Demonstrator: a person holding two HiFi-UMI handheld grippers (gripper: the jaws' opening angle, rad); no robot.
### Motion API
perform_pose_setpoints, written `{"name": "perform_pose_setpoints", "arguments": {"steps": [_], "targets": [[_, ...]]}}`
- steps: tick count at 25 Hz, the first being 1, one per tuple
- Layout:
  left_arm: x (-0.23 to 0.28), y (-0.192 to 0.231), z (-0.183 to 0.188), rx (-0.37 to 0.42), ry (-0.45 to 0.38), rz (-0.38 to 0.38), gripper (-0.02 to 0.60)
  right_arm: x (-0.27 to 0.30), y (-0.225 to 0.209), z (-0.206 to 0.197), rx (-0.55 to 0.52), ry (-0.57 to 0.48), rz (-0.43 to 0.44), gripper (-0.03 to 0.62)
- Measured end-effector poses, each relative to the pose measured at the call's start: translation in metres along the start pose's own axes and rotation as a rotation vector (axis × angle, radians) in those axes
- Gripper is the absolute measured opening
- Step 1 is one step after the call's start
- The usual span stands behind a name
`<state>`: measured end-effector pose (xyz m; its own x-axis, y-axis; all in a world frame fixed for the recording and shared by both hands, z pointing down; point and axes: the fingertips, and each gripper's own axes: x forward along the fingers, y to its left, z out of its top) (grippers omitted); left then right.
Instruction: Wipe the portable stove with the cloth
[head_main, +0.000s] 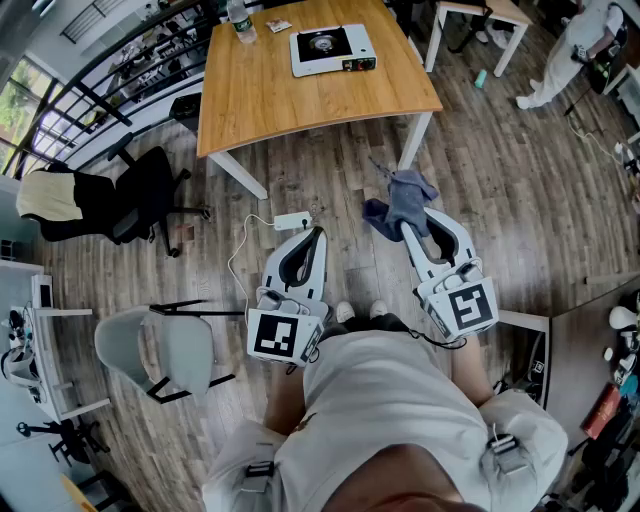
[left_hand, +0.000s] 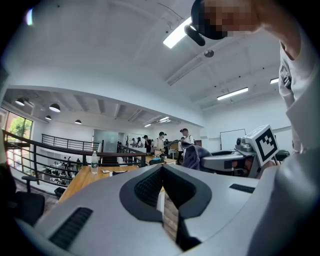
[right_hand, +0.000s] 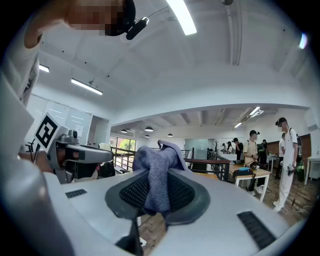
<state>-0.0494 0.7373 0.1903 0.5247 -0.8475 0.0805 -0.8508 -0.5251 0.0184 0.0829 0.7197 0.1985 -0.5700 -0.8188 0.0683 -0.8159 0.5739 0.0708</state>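
The portable stove (head_main: 332, 48), white with a black burner, sits on the far side of a wooden table (head_main: 270, 100), well ahead of both grippers. My right gripper (head_main: 405, 228) is shut on a blue-grey cloth (head_main: 400, 200), which bunches up over its tips and hangs between the pads in the right gripper view (right_hand: 156, 167). Beside it, my left gripper (head_main: 318, 232) is shut with nothing in it; its pads meet at the tips (left_hand: 161, 170). Both are held low over the wooden floor in front of the person's body. The cloth (left_hand: 192, 155) also shows in the left gripper view.
A water bottle (head_main: 240, 20) stands at the table's far left. On the floor lies a white power strip (head_main: 292, 220) with its cable. A black office chair (head_main: 140, 195) and a grey chair (head_main: 165, 350) stand at the left. A person in white (head_main: 570, 50) is at the far right.
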Motion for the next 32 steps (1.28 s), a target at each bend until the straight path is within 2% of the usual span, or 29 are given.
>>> {"name": "perform_pose_setpoints", "arguments": {"steps": [8, 16, 23, 32], "targets": [[0.008, -0.009, -0.008, -0.010, 0.018, 0.014, 0.014, -0.005, -0.011, -0.012, 0.028, 0.015, -0.019, 0.101], [0.014, -0.020, -0.020, -0.008, 0.057, 0.072, 0.015, -0.012, -0.026, -0.029, 0.065, 0.019, 0.022, 0.101], [0.036, -0.024, -0.018, 0.005, 0.062, 0.070, 0.015, -0.012, -0.039, -0.035, 0.039, 0.035, 0.039, 0.103], [0.082, 0.009, -0.017, -0.003, 0.046, 0.047, 0.014, 0.034, -0.063, -0.033, 0.022, 0.040, 0.018, 0.103]]}}
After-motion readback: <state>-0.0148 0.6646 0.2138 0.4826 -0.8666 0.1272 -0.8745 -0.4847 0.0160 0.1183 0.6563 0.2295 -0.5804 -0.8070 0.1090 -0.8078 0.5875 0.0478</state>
